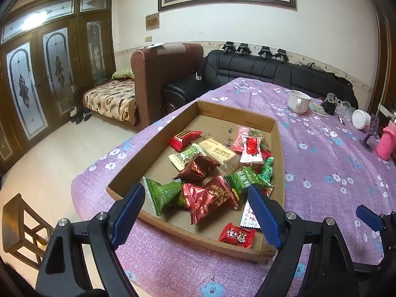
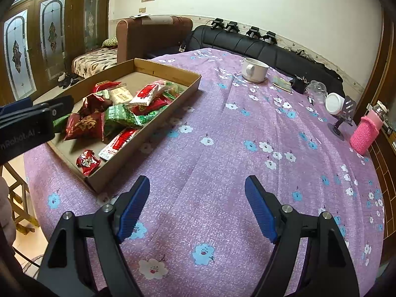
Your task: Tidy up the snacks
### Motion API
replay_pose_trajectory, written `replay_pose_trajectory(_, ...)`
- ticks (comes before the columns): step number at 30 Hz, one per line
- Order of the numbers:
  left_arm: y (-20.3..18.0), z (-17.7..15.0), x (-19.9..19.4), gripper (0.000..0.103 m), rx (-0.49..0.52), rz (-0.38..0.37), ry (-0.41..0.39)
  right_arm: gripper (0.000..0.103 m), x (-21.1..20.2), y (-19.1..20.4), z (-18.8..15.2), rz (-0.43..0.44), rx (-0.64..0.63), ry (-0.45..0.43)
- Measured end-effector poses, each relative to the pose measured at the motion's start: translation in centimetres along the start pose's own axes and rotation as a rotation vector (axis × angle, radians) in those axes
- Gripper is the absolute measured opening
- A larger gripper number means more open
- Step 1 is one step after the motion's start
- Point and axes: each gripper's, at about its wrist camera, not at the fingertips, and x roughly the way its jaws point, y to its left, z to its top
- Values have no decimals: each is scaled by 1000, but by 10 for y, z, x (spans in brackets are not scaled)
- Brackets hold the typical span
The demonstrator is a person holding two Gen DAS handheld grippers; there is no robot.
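Observation:
A shallow cardboard tray (image 1: 237, 112) sits on the purple flowered tablecloth and holds several wrapped snacks. Among them are a red foil packet (image 1: 210, 198), a green triangular packet (image 1: 165, 195), a dark red packet (image 1: 198, 168), a beige bar (image 1: 220, 152) and a small red candy (image 1: 237, 235). My left gripper (image 1: 198, 212) is open and empty, hovering over the near end of the tray. My right gripper (image 2: 197, 209) is open and empty above bare cloth, right of the tray (image 2: 173, 74). The left gripper's side shows at the left edge of the right wrist view (image 2: 37, 116).
A white mug (image 1: 298, 101) (image 2: 255, 70), a white-lidded jar (image 2: 334, 102), a clear cup (image 2: 317, 89), a dark phone stand (image 2: 344, 116) and a pink knit-covered bottle (image 2: 365, 135) stand at the far right. A wooden chair (image 1: 22, 225) stands left of the table. Sofas line the wall.

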Motion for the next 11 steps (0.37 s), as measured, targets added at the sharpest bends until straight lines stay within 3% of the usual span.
replay_pose_trajectory(6, -1, -3, 1, 85, 1, 2, 13, 80, 0, 0, -1, 5, 4, 1)
replay_pose_trajectory(11, -9, -1, 4, 85, 32, -11, 77, 80, -1, -2, 0, 1, 8, 7)
